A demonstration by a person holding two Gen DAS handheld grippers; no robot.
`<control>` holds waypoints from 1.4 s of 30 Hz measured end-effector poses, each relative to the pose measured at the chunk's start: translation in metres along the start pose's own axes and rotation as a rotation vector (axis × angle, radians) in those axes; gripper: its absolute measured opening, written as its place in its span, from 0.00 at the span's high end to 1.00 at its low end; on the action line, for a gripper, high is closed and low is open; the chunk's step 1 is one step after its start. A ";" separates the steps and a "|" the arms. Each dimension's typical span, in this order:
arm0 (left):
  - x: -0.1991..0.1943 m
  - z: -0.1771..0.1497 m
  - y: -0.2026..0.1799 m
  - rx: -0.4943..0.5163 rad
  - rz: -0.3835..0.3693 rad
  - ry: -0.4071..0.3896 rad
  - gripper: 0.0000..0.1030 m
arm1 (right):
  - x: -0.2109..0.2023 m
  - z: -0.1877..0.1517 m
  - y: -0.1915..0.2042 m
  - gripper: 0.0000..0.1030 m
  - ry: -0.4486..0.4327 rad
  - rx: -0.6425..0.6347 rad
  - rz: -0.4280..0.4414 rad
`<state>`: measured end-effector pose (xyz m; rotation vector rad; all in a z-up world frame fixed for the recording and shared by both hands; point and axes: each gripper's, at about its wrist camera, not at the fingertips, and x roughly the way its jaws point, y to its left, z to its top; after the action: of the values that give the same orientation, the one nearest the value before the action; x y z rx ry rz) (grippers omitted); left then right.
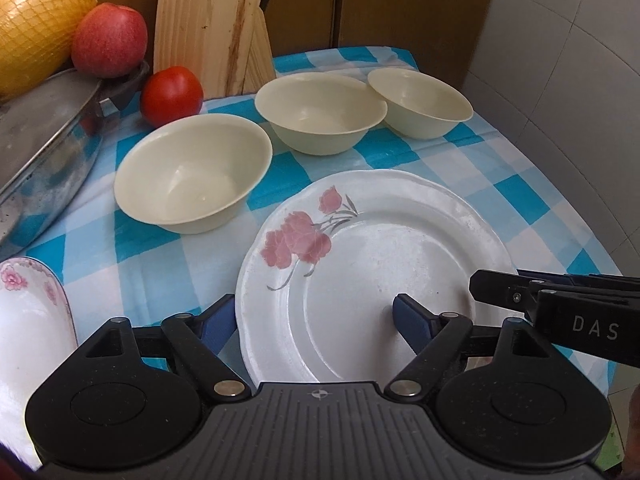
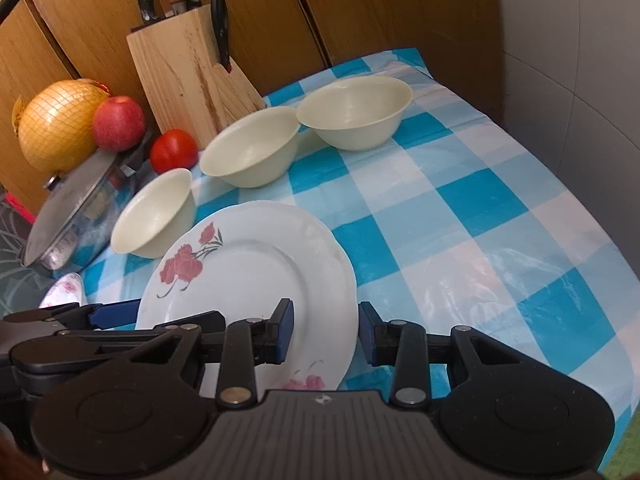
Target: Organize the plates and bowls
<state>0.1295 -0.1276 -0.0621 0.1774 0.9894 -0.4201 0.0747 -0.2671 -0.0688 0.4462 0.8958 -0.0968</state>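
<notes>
Gripper (image 1: 316,320) astride white rose-printed plate (image 1: 400,240)

White flowered ceramic plate (image 1: 400,264) on blue-checked table (image 1: 520,184), near edge. Behind it, three cream plastic bowls (image 1: 192,172) in a row. Behind those: red tomato (image 1: 171,95), wooden knife block (image 2: 192,76).

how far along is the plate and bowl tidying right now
Nothing looks stacked yet. The three cream plastic bowls sit apart in a row on the blue checked tablecloth. In hand: the left gripper and right gripper, both open, straddle opposite edges of the white floral plate. Left: gripping it, joining the second floral dish, nesting bowls.
</notes>
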 end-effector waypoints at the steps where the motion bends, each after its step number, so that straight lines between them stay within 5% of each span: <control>1: 0.001 -0.001 -0.001 0.003 -0.003 0.006 0.15 | 0.001 -0.001 -0.001 0.68 0.008 0.002 -0.009; 15: 0.012 -0.006 -0.003 0.008 0.002 0.008 0.05 | 0.002 -0.005 -0.009 0.66 0.004 0.019 0.002; 25: 0.003 -0.005 -0.013 0.023 0.007 -0.001 0.14 | -0.002 -0.006 -0.010 0.68 0.006 0.022 -0.008; 42: -0.024 -0.012 0.000 -0.022 0.049 -0.019 0.14 | -0.016 -0.012 0.010 0.68 0.007 -0.005 0.062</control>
<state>0.1090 -0.1171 -0.0487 0.1779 0.9690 -0.3652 0.0580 -0.2547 -0.0597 0.4696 0.8880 -0.0362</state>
